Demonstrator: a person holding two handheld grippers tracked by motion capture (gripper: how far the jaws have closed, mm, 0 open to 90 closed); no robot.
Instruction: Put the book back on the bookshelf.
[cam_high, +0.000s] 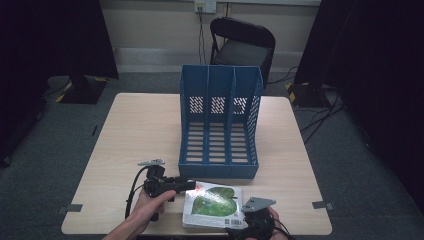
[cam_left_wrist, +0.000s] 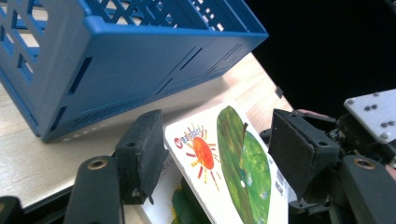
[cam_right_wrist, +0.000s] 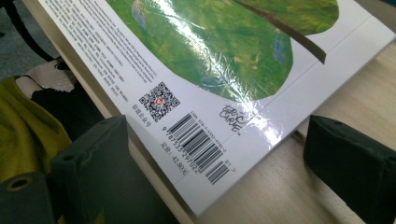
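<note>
A picture book with a green leaf on its white cover lies at the table's front edge. My left gripper points right at the book's far left corner. In the left gripper view its jaws straddle that corner of the book, which tilts between them; the right pad stands clear of the cover. My right gripper sits at the book's near right corner. In the right gripper view the jaws stand wide on either side of the barcode corner of the book, with neither pad pressing on it.
A blue three-slot file organizer stands mid-table just behind the book, its open front facing me, close to the left gripper. Bare wooden table lies to its left. A black folding chair stands beyond the table.
</note>
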